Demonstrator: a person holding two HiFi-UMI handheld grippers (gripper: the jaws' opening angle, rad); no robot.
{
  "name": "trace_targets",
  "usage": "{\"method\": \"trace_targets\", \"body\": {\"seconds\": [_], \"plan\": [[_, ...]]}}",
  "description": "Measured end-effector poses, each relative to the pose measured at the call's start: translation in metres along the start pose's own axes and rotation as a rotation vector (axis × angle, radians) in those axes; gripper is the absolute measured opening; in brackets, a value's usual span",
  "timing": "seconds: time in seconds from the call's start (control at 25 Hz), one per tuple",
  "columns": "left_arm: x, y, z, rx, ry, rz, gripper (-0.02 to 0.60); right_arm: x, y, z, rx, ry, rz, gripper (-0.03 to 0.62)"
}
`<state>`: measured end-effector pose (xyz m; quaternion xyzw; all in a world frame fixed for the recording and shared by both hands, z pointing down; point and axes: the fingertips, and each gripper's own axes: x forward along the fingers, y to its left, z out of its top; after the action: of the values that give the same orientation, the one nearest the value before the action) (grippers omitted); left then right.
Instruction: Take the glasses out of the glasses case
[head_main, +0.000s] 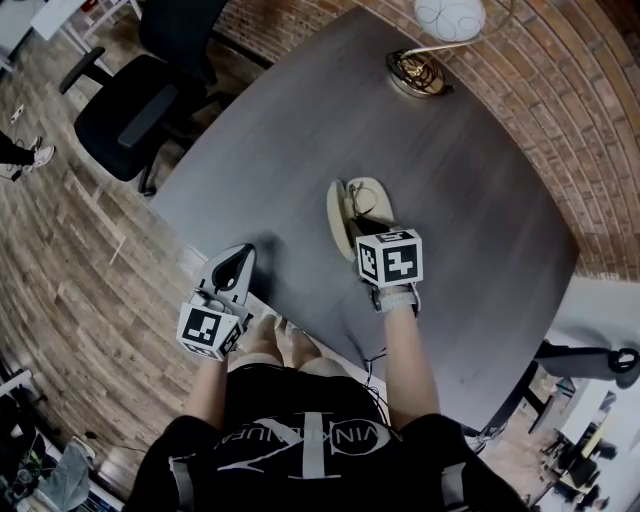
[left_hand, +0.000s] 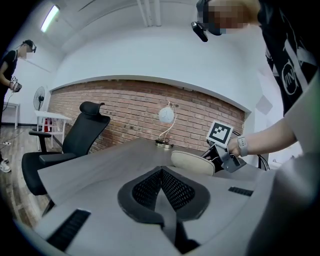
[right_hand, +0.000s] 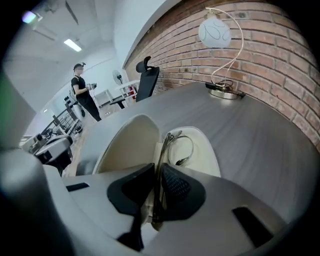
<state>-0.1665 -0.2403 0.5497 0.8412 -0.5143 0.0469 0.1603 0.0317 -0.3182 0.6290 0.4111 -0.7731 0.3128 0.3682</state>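
**Glasses pinched in the open case, not yet lifted**

Head view: the glasses (head_main: 362, 203) lie inside the open cream case (head_main: 336, 215). Their long axis follows the case's length, running away from the person. The right claw (head_main: 366, 234) is at the case's near end, over the glasses. The left claw (head_main: 238, 262) is well apart from the case, to its left at the table (head_main: 450, 200) edge. The right hand is the nearer one. The shirt (head_main: 300, 450) carries print, but I cannot read it.

Left gripper view: the left claw (left_hand: 161, 172) is clenched on nothing and points toward the case. No readable writing.

Right gripper view: the right claw (right_hand: 157, 169) is clamped on the glasses' thin metal frame. The frame runs straight ahead from the jaws, inside the case beside the raised lid (right_hand: 127, 145). My judgement is that the coming move is a lift up, clear of the case.
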Motion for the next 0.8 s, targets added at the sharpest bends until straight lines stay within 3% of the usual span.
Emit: {"method": "trace_targets", "body": {"seconds": [0.56, 0.8], "plan": [[-0.003, -0.007, 0.015, 0.020, -0.023, -0.015, 0.015, -0.024, 0.004, 0.005, 0.085, -0.110, 0.035, 0.037], [-0.006, -0.017, 0.025, 0.044, -0.037, -0.029, 0.015, -0.037, 0.012, 0.009, 0.139, -0.165, 0.090, 0.036]]}}
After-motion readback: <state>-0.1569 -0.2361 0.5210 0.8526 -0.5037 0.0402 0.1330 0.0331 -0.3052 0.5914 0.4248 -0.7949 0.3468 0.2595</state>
